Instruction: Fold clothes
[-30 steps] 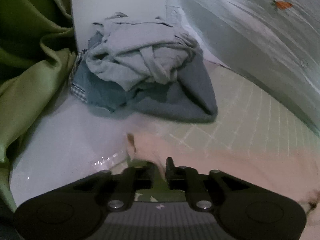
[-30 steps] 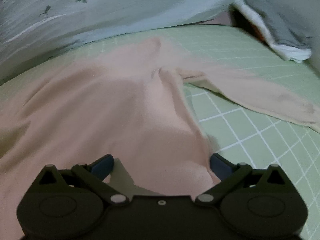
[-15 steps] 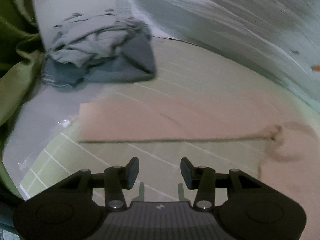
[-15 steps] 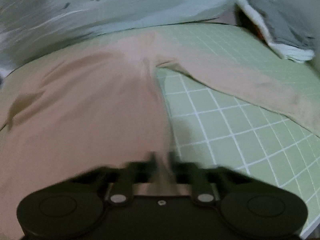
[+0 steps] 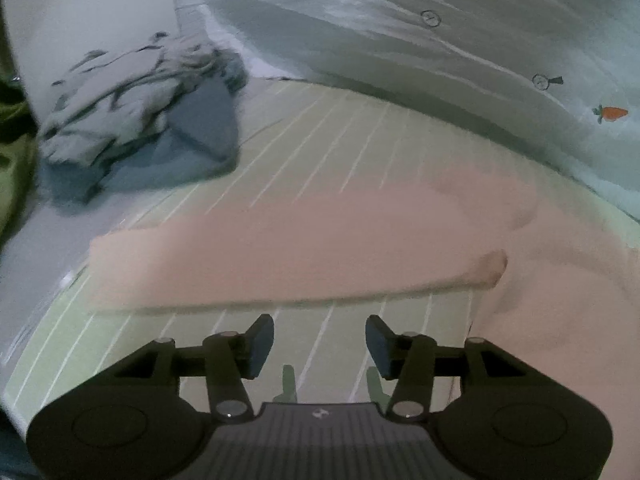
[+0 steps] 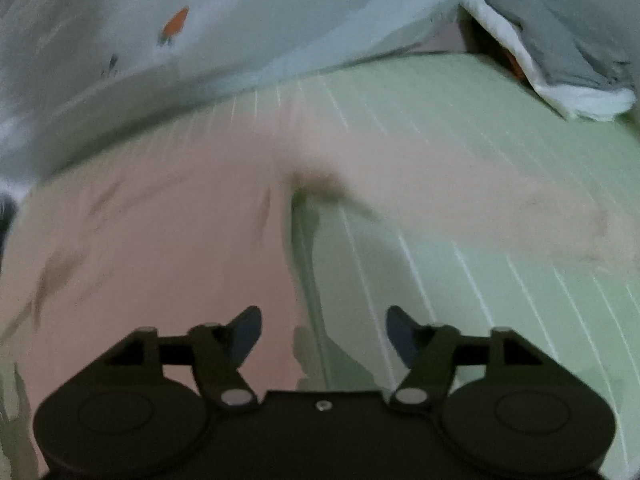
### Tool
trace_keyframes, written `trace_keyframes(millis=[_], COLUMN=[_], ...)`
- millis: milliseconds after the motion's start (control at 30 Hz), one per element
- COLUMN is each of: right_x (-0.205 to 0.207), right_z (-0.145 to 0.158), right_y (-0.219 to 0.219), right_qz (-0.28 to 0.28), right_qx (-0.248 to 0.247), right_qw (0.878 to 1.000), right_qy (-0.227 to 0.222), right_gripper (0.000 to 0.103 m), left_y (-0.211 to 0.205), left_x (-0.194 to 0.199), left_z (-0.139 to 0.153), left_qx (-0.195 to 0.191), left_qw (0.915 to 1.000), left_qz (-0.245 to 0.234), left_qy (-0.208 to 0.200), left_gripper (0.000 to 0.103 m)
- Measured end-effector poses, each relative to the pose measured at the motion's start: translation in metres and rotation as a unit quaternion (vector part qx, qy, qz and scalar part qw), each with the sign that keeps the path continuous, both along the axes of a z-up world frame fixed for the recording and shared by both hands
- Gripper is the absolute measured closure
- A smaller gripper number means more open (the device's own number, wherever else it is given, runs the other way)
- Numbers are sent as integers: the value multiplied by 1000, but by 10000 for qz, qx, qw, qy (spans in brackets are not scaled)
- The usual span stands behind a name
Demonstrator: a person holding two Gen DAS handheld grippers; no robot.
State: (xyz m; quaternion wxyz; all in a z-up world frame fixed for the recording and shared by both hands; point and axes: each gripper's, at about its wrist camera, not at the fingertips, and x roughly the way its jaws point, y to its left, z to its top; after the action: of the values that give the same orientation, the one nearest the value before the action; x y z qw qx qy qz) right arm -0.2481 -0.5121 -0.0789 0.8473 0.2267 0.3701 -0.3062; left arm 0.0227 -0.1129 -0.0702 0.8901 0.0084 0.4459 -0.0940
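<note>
A pale pink long-sleeved top (image 5: pixel 560 288) lies flat on the green gridded sheet (image 5: pixel 320 152). Its left sleeve (image 5: pixel 280 256) stretches sideways just beyond my left gripper (image 5: pixel 320 346), whose jaws are opening with nothing between them. In the right wrist view the top's body (image 6: pixel 152 248) fills the left half and its other sleeve (image 6: pixel 500 208) runs off to the right. My right gripper (image 6: pixel 322 332) hovers over the body's side edge, jaws opening and empty. Both views are blurred by motion.
A heap of grey and blue clothes (image 5: pixel 144 116) sits at the back left by a white wall. A pale quilt with carrot prints (image 5: pixel 460 52) bounds the far side. Folded grey and white laundry (image 6: pixel 560 52) lies at the right. Green fabric (image 5: pixel 12 152) hangs at the left edge.
My left gripper let go of the pink sleeve and drew back, leaving it laid out straight. My right gripper shut on the body's side edge, then released it and pulled back.
</note>
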Motion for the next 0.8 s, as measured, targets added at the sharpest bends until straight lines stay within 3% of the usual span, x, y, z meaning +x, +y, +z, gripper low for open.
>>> trace_keyframes(millis=[100,200,367,500,600,633,667,700,733,800], right_x=[28,63,132,175,199,205,209,212,215,216], right_z=[2,4,4,-4,-15,-19,-23,-25,-27,-29], right_y=[-33,-64,-115,-138,-145,-145,-143,-142,-140,-142], right_qz=[-33,-86,-121,230,584,703,785,876,959,1026], right_qx=[-209,-457,-537,-364,-281,-283,-326,-403,-477,-587], right_qw=[9998,9989,9984,9989,9979,9969,9957,9943,9929,9917], right_qy=[-46,-95,-122,-207,54,206,364,450,521,509], right_gripper=[29,20,20,22,43,64,81,89,97,97], left_y=[-22,-48,-103,-149,-173,-177,-181,-186,-190,-192], left_x=[31,67,129,165,179,180,182,183,185,188], left_z=[-2,-6,-16,-28,-38,-41,-43,-46,-49,-53], left_qx=[-68,-142,-396,-541,-544,-502,-460,-418,-376,-410], left_qw=[9998,9990,9955,9893,9857,9855,9853,9851,9848,9856], left_qz=[-201,-421,-864,-1347,-1581,-1606,-1631,-1656,-1681,-1632], left_qy=[-25,-38,28,129,210,208,205,202,200,176], left_gripper=[43,40,36,36,38,41,53,82,101,99])
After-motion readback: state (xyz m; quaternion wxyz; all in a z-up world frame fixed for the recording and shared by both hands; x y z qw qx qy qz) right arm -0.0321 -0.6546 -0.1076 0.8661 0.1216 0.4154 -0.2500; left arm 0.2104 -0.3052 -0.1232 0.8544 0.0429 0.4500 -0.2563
